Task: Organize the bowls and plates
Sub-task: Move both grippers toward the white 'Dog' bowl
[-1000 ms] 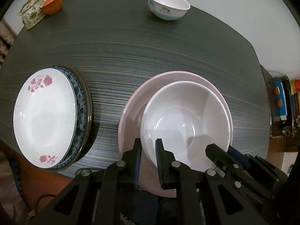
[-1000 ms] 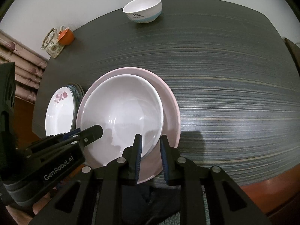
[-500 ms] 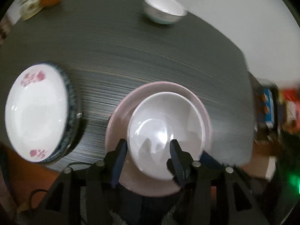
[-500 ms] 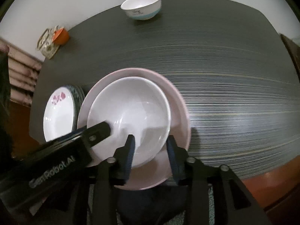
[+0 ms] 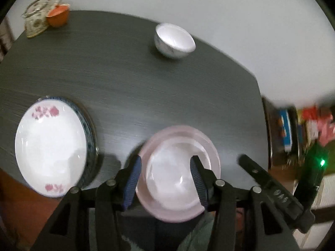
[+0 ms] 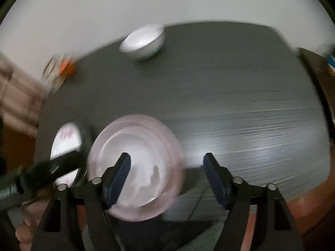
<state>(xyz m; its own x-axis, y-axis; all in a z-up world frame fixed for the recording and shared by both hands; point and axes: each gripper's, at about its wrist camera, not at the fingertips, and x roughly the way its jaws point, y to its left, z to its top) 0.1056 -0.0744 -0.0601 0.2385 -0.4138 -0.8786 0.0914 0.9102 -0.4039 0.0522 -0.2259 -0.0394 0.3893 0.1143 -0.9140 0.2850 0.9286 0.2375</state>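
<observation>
Dark, fine-grained wood table point(image 5: 146, 79) fills both views under a plain pale wall; the right wrist view is smeared with motion blur, so edges and patterns there are hard to read. At the table's near edge a white bowl point(image 5: 173, 173) sits inside a wider pink plate point(image 5: 211, 152), both smooth and glossy. The left gripper point(image 5: 166, 177) hangs above them with its jaws wide apart, gripping nothing, its ribbed blue pads framing the bowl. The right gripper point(image 6: 167, 173) is likewise spread wide and empty, one finger over the bowl, the other over bare table. To the left a white plate with pink flowers point(image 5: 50, 146) lies on a blue-patterned plate point(image 5: 89, 129) that shows only as a rim. A small white bowl point(image 5: 173, 40) stands well apart near the far edge. At the far left corner, a floral teapot point(image 5: 35, 23) touches an orange cup point(image 5: 57, 17).
</observation>
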